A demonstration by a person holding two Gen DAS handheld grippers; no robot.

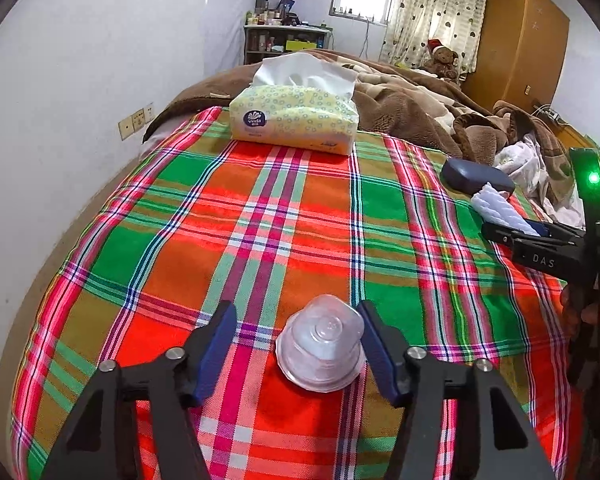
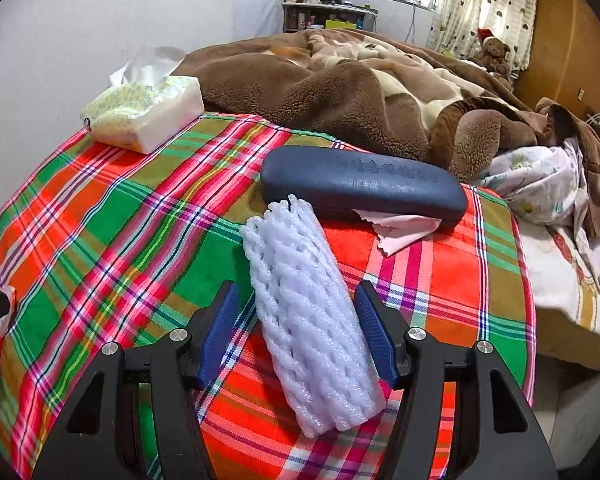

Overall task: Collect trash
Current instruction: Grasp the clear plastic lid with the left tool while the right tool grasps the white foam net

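A clear plastic cup [image 1: 321, 345], upside down on the plaid blanket [image 1: 260, 216], sits closest to the left wrist camera, between the two blue pads of the left tool [image 1: 298, 346]. The fingers are spread; the cup lies nearer the right-hand pad, and I cannot tell whether it touches it, while a gap shows on the other side.

In the right wrist view, a white foam net sleeve [image 2: 306, 312] lies lengthwise on the blanket between the pads of the right tool [image 2: 296, 330]. This tool is also spread, with the sleeve's near end close to the right-hand pad and clear space at the left-hand one. The sleeve's far end reaches a dark blue glasses case [image 2: 360, 186], which lies crosswise just beyond it; whether the two touch is hard to say. A pale pink cloth [image 2: 402, 230] pokes out from under the case's near edge.

Farther back on the bed, a soft pack of tissues [image 1: 294, 118] with a yellow-green pattern rests near the wall side, a white sheet sticking up from its top. Behind it a brown fleece blanket [image 2: 340, 92] is bunched across the bed, and a floral white sheet [image 2: 540, 184] is crumpled at the right edge. From the left wrist view, the right tool appears at the far right with a green light [image 1: 593, 178] glowing on its frame. A teddy bear [image 1: 442, 62] sits by the curtain [image 1: 436, 8].
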